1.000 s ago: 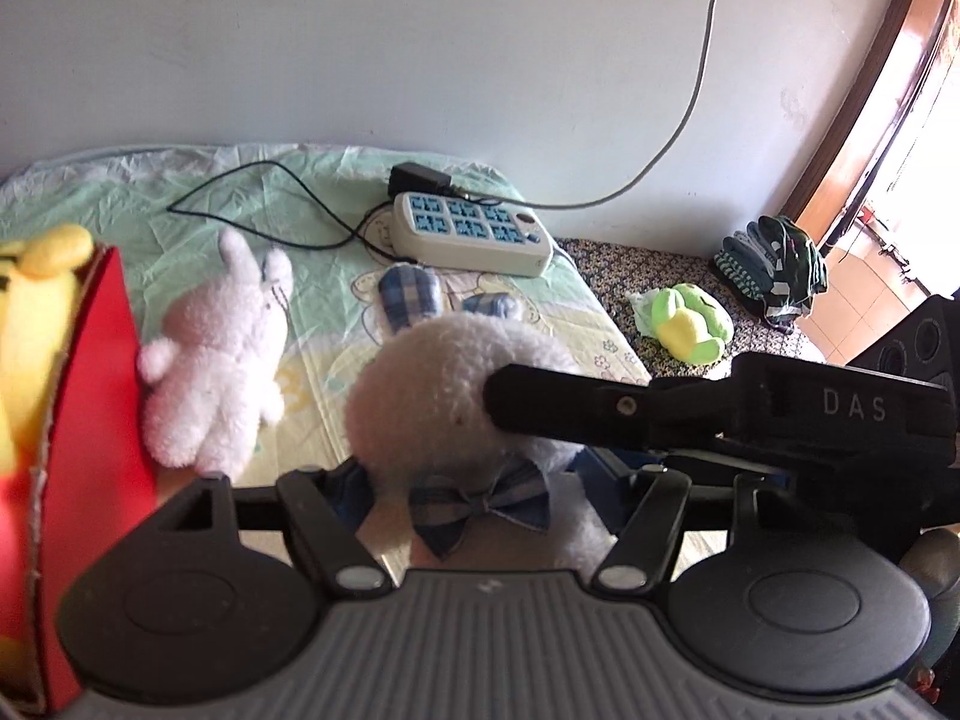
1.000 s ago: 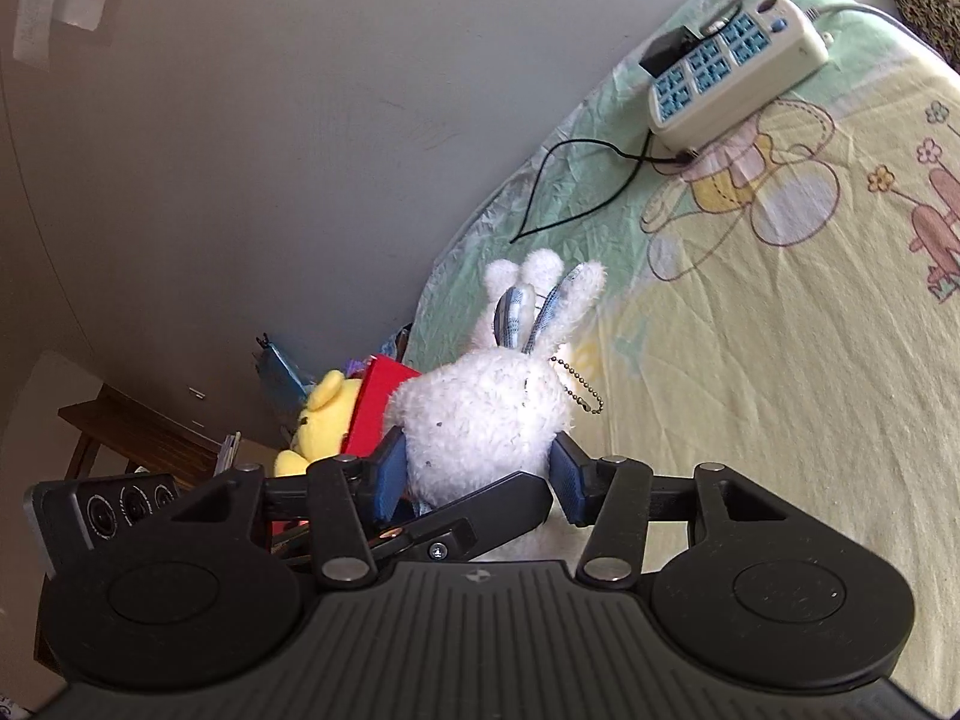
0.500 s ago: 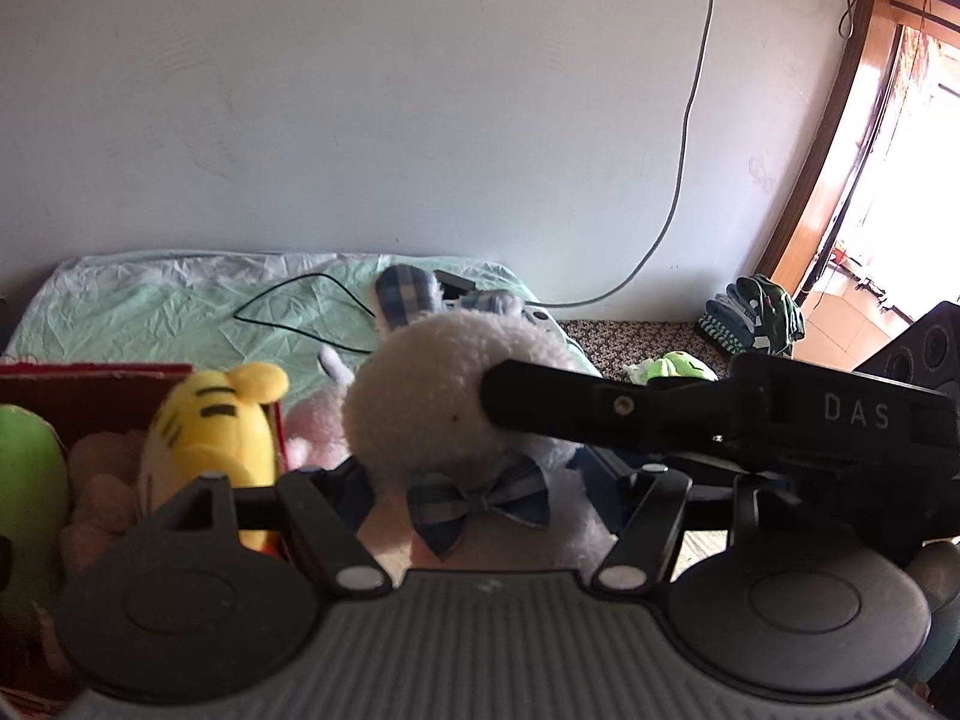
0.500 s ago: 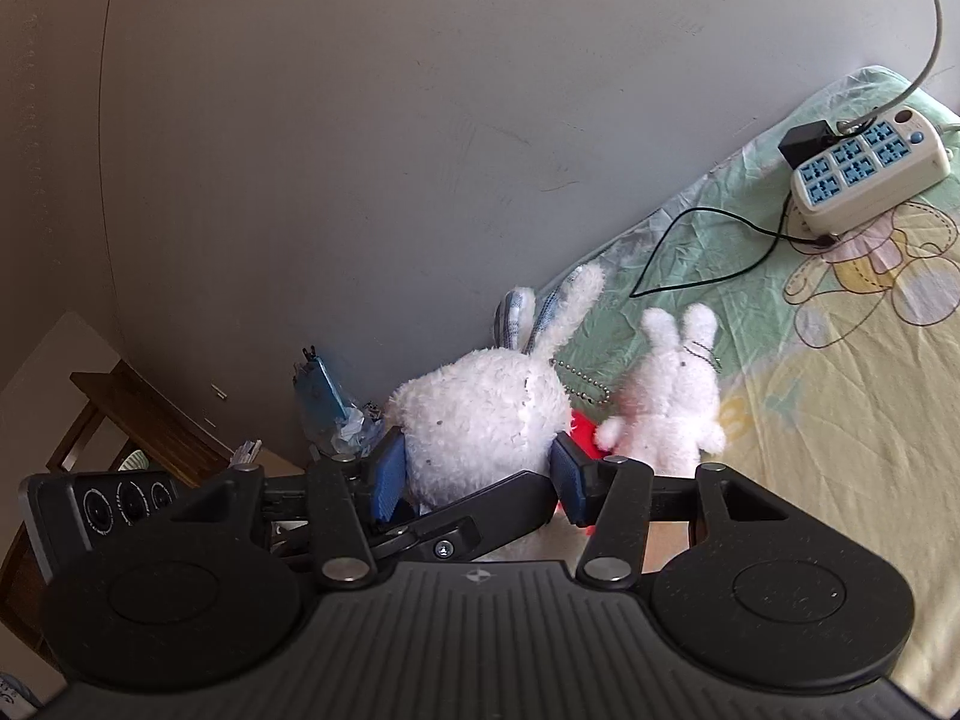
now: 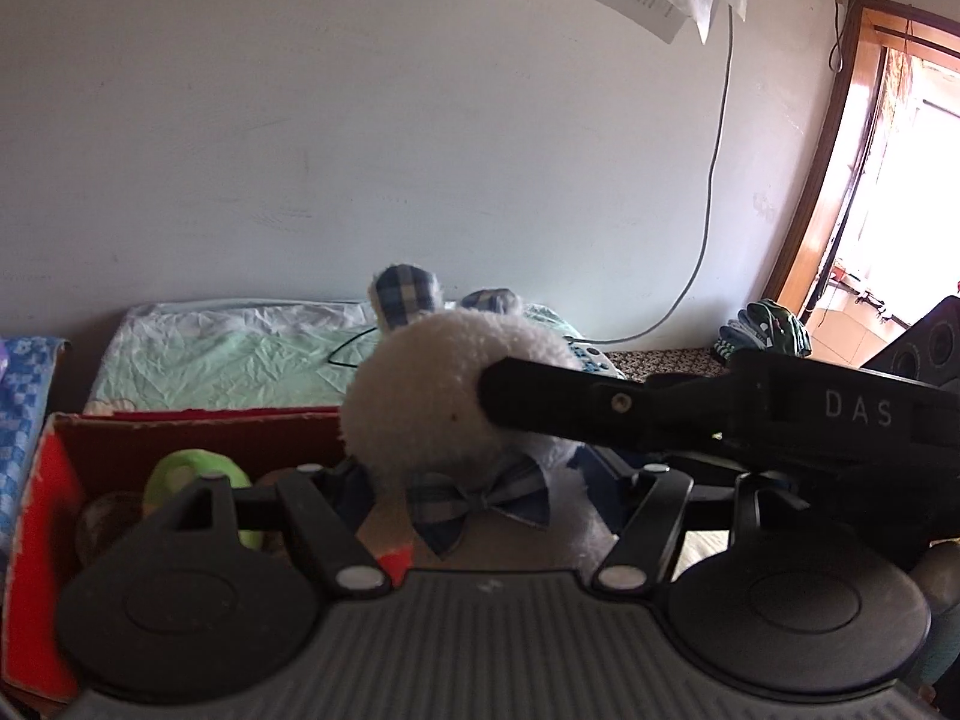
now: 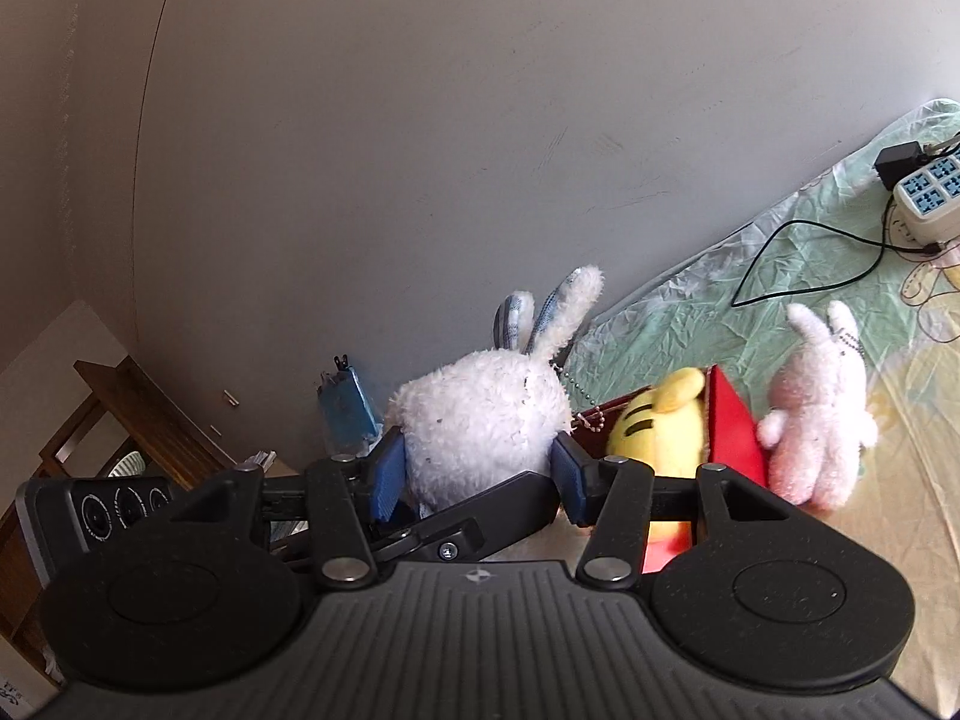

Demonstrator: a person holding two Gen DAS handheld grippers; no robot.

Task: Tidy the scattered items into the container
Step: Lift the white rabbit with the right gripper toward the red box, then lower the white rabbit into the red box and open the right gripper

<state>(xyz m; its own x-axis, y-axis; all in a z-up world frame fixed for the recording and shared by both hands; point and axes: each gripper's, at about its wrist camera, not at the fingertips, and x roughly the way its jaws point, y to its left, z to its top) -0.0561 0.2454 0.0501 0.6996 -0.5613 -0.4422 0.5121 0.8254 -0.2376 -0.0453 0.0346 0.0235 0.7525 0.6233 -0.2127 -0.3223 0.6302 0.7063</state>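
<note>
2 claws, left [image 5: 480, 474] and right [image 6: 477, 468], clamp 1 white plush rabbit [image 6: 480, 420].

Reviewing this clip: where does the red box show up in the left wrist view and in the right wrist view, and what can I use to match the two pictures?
Left wrist: the red box lies lower left, behind the left gripper, green plush inside.
Right wrist: only a red corner shows, right of centre, between the yellow plush and the small white rabbit.
Shared landmark: the large white rabbit, clamped in both grippers.
</note>
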